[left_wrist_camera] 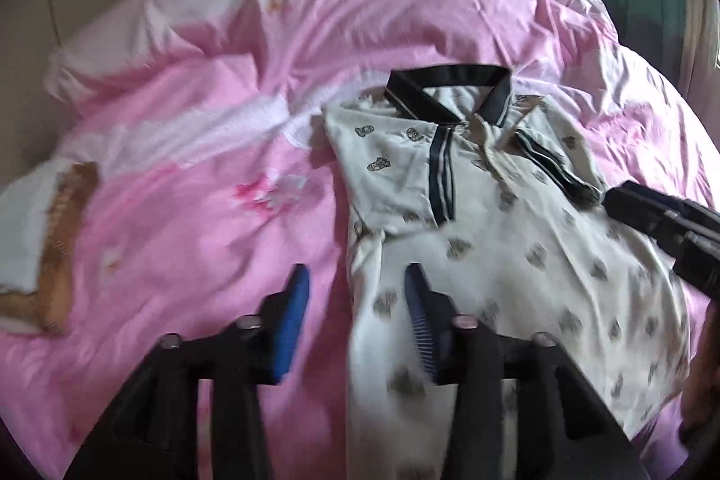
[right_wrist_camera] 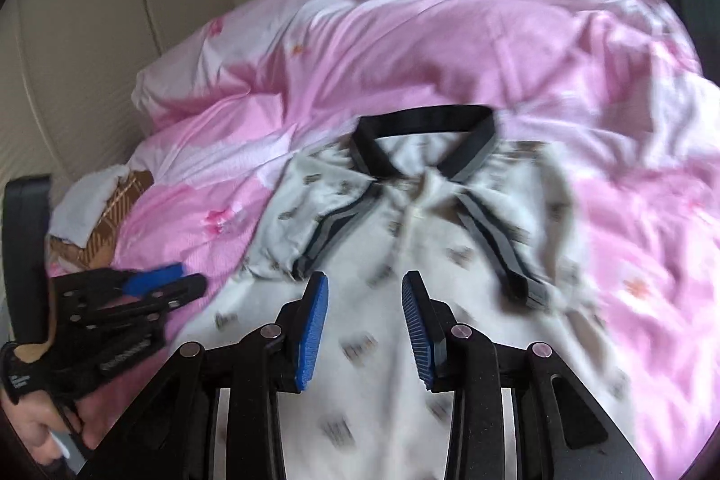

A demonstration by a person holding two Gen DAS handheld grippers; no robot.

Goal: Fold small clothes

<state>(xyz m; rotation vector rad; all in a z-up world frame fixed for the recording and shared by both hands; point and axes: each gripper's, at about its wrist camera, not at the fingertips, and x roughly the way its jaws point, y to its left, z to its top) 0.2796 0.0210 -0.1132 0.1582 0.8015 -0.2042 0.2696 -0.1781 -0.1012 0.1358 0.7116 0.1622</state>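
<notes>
Pink bedding (left_wrist_camera: 189,219) with a flower print covers the whole bed and lies in soft wrinkles. Nearest, the left gripper (left_wrist_camera: 355,313) has its blue pads apart with nothing between them, above the left edge of the shirt. The right gripper (right_wrist_camera: 364,327) is also apart and empty, above the shirt's middle. The white polo shirt (left_wrist_camera: 517,255) lies flat, front up, with small dark motifs, both striped sleeves folded inward and the black collar (left_wrist_camera: 450,84) farthest. A brown-and-white cloth (left_wrist_camera: 58,241) lies at the left, well apart.

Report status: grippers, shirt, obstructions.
Left gripper open, empty. Right gripper open, empty. Shirt flat on bedspread, sleeves folded in. Nothing in the way.
</notes>
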